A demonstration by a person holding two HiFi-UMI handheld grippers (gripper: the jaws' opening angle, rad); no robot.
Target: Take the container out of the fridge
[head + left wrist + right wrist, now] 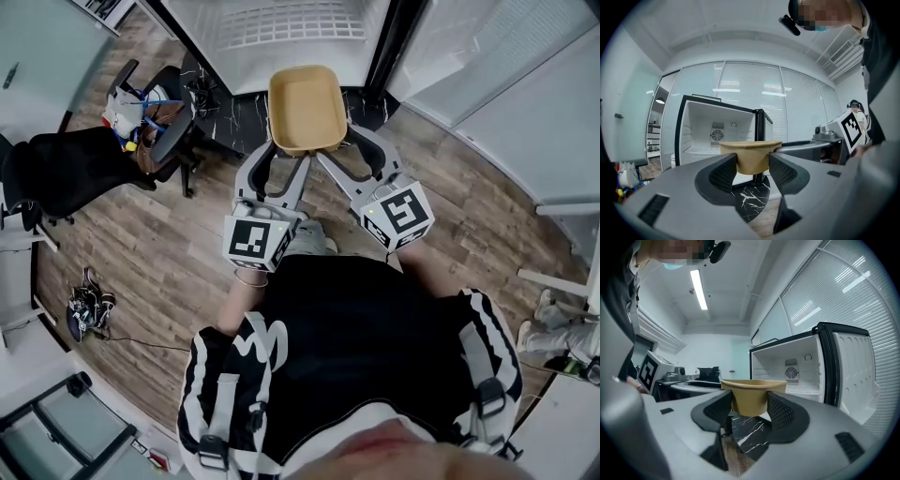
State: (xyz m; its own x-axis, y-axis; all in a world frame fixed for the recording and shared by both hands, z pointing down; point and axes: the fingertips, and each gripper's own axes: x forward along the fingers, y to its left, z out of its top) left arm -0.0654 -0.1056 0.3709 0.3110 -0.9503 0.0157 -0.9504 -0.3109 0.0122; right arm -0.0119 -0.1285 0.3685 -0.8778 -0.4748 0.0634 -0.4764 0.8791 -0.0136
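Out in front of the open white fridge, above the wood floor, a shallow tan fibre rectangular container (empty, flared rim) is clamped at its near end by both the left gripper and the right gripper.

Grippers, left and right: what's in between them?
The tan container sits between the left gripper and the right gripper, gripped by both; the head view shows it.

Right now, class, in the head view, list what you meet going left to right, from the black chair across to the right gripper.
black chair → chair loaded with bags → left gripper → container → right gripper
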